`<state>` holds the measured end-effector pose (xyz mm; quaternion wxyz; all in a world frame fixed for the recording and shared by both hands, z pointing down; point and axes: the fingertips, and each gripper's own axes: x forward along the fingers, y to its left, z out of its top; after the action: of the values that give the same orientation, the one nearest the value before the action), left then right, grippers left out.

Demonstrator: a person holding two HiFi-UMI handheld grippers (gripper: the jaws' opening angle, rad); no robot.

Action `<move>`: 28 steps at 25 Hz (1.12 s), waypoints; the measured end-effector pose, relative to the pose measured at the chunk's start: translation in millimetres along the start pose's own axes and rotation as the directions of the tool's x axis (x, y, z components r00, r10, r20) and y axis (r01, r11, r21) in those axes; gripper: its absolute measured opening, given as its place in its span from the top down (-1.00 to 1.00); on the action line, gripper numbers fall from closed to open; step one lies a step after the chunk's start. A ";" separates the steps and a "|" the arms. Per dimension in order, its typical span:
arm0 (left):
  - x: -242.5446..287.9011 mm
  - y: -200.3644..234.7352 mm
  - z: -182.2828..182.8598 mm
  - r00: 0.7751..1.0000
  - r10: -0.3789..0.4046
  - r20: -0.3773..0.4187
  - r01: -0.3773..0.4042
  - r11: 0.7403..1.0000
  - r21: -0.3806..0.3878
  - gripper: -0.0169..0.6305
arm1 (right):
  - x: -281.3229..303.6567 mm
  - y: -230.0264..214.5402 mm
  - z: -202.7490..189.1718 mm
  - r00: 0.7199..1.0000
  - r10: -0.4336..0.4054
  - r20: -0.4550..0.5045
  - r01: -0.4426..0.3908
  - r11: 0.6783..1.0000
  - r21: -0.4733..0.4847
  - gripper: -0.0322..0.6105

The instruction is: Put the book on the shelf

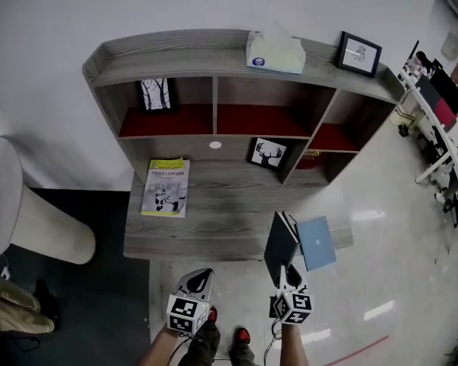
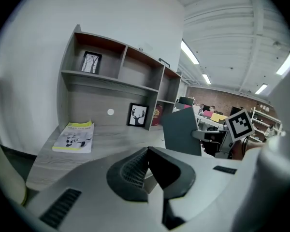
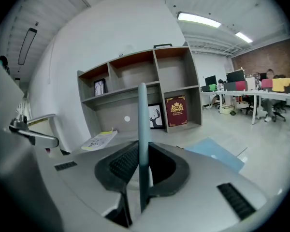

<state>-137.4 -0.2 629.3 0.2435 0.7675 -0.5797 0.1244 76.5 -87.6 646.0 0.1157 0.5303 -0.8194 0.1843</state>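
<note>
A thin dark grey book (image 1: 280,242) stands upright on its edge above the desk's front right corner, and my right gripper (image 1: 290,273) is shut on its lower edge. In the right gripper view the book (image 3: 143,124) rises as a narrow strip between the pads (image 3: 128,161). The wooden shelf unit (image 1: 214,59) with red-backed compartments stands at the back of the desk (image 1: 221,216). My left gripper (image 1: 198,279) hangs in front of the desk edge, shut and holding nothing; its jaws meet in the left gripper view (image 2: 147,151), where the dark book (image 2: 182,132) shows at the right.
A yellow book (image 1: 166,187) lies on the desk's left, a light blue book (image 1: 317,242) at its right corner. A deer picture (image 1: 267,153), tree picture (image 1: 156,94), red book (image 3: 176,111), tissue box (image 1: 275,52) and frame (image 1: 359,53) occupy the shelf. A white chair (image 1: 15,204) stands left.
</note>
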 end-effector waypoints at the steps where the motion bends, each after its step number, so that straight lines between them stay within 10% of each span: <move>1: -2.2 -1.2 5.0 1.000 -0.008 0.006 0.008 1.000 0.010 0.93 | -5.2 3.4 3.9 1.000 0.001 0.007 -0.001 1.000 0.006 0.68; 28: -44.6 28.4 138.8 0.980 -0.017 0.201 -0.008 0.992 0.124 0.93 | -81.1 93.8 182.2 0.912 0.097 0.398 -0.078 0.995 -0.063 0.68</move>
<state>-190.4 -41.1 496.7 0.1356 0.7912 -0.5907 0.0815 25.4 -63.3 433.0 -0.0507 0.5167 -0.8527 0.0579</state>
